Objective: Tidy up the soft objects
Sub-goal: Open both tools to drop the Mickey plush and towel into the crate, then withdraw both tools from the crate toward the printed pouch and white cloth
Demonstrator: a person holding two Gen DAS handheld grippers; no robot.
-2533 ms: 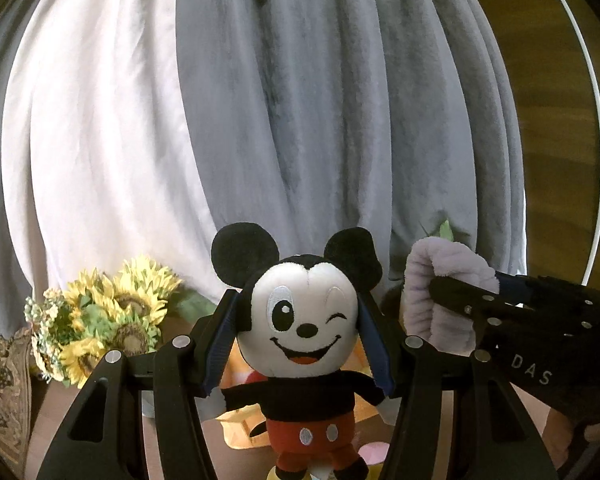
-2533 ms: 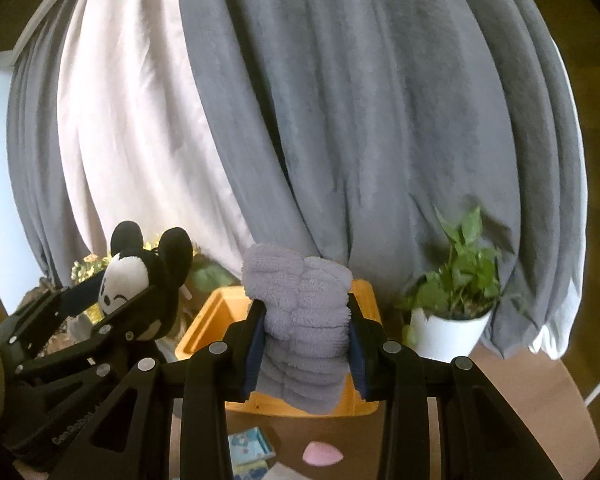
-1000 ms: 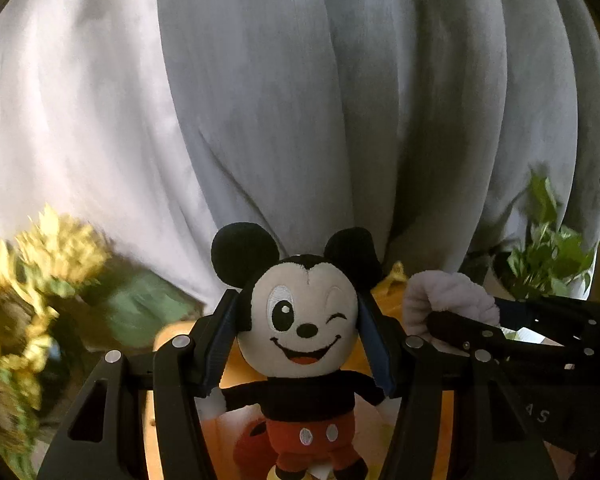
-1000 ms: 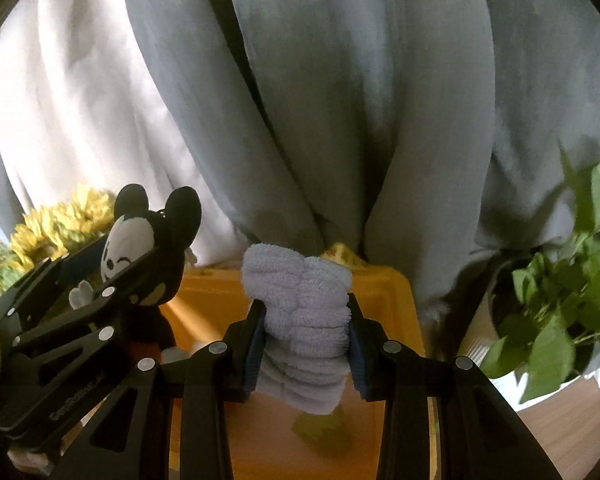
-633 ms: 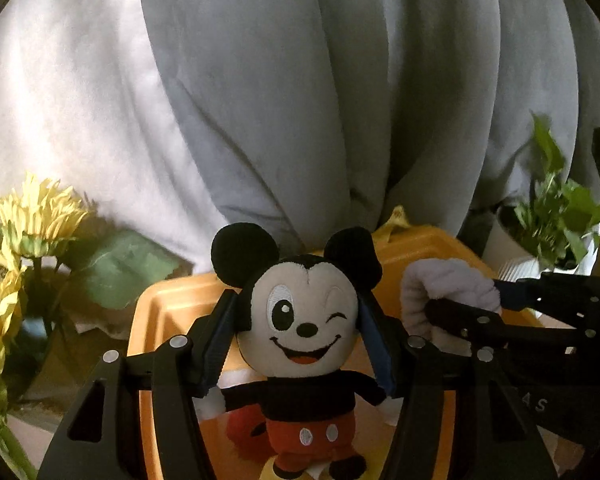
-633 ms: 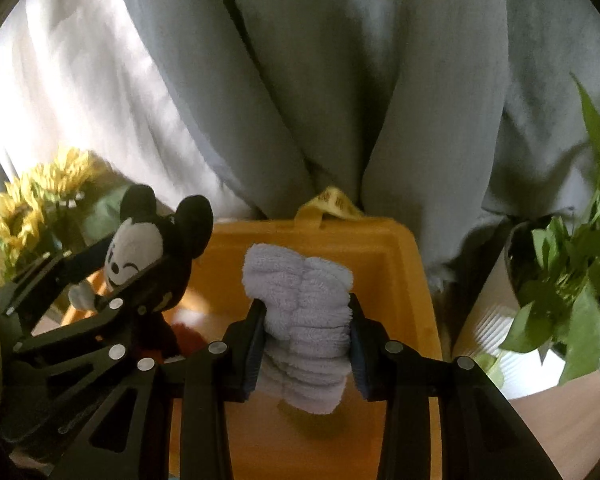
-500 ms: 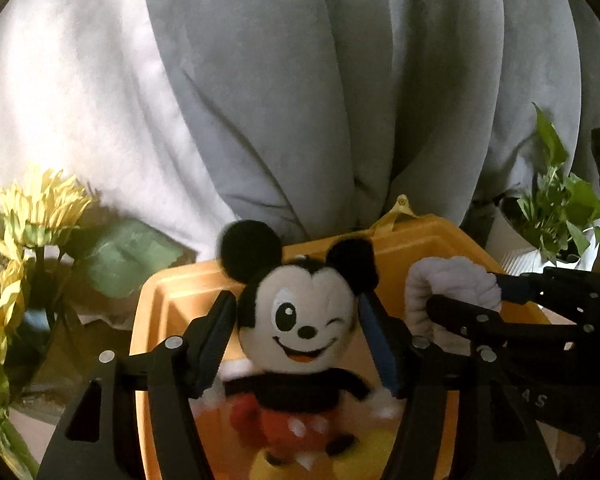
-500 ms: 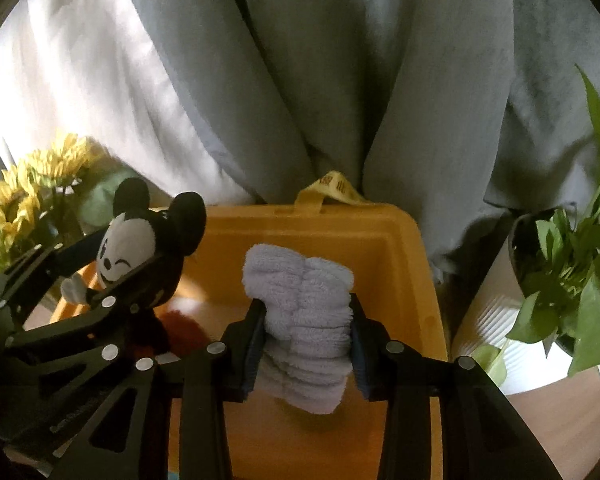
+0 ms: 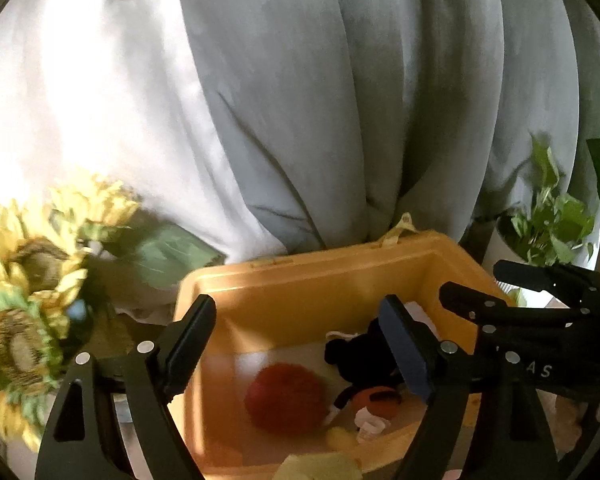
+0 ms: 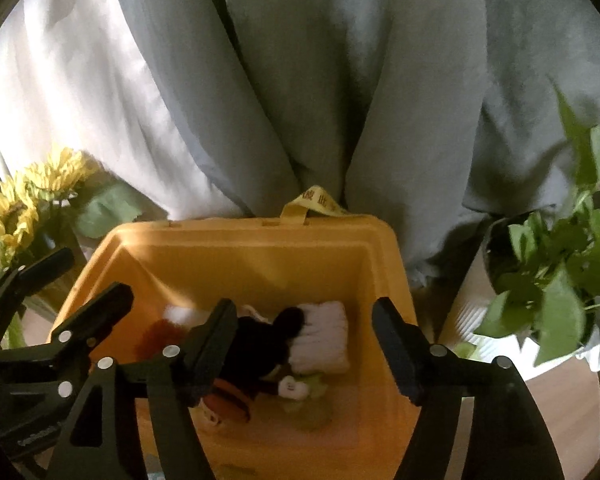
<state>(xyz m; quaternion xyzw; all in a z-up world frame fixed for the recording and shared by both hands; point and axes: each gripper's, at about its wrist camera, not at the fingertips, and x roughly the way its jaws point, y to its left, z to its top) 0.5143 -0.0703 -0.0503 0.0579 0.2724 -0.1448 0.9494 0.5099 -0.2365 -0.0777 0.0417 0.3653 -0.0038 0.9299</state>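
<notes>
My left gripper and right gripper have just been opening and now stand released and empty. The mouse plush and lilac towel roll have dropped into the yellow bin, roll at the plush's three o'clock. Both are stowed.

A home room: grey curtains, sunflowers, potted plant, wooden floor.

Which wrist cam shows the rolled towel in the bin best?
Right wrist: the rolled towel lies in plain sight inside the yellow bin, beside the mouse plush. In the left wrist view only a white sliver peeks from behind a gripper finger.
</notes>
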